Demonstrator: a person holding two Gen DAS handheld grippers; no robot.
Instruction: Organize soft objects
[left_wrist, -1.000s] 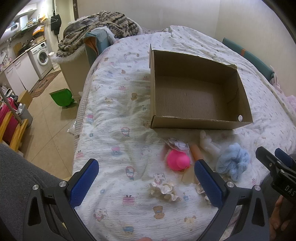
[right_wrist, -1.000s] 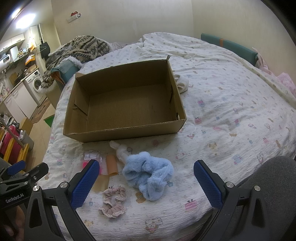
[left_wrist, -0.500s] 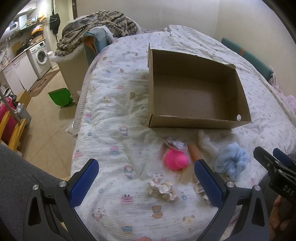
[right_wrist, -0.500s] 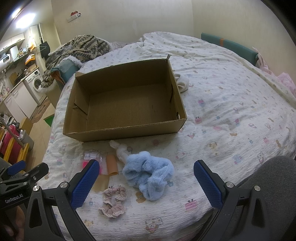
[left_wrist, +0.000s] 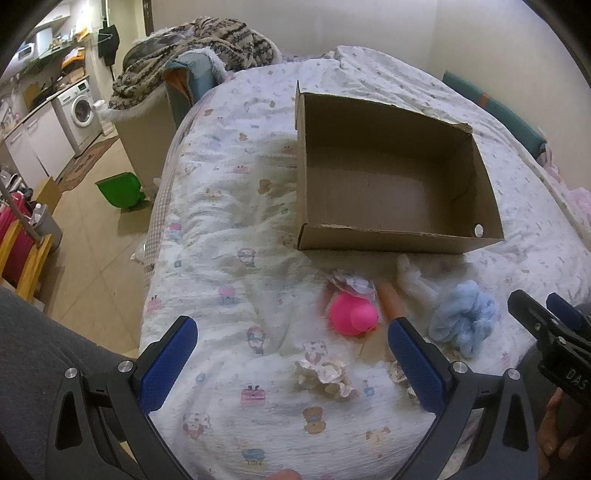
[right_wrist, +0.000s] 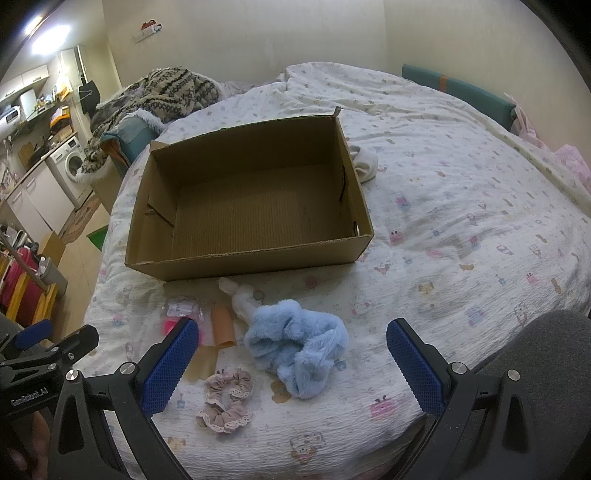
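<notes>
An empty cardboard box (left_wrist: 391, 236) (right_wrist: 258, 262) stands on the bed. In front of it lie a fluffy blue scrunchie (right_wrist: 299, 339) (left_wrist: 463, 317), a pink rubber duck (left_wrist: 352, 314), a white plush piece (right_wrist: 242, 297) (left_wrist: 413, 282), an orange tube (right_wrist: 222, 326), a pink lace scrunchie (right_wrist: 226, 397) and a cream lace scrunchie (left_wrist: 325, 374). My left gripper (left_wrist: 291, 363) is open and empty, held above the bed's near edge. My right gripper (right_wrist: 291, 363) is open and empty, just short of the blue scrunchie.
A white cloth (right_wrist: 364, 166) lies behind the box's right side. A patterned blanket (left_wrist: 192, 48) is piled at the bed's far left. The floor to the left holds a green bin (left_wrist: 120, 190) and a washing machine (left_wrist: 79, 109).
The left wrist view has shifted slightly, so the box and toys sit a little further left in it. The right gripper has barely moved. Both stay open.
</notes>
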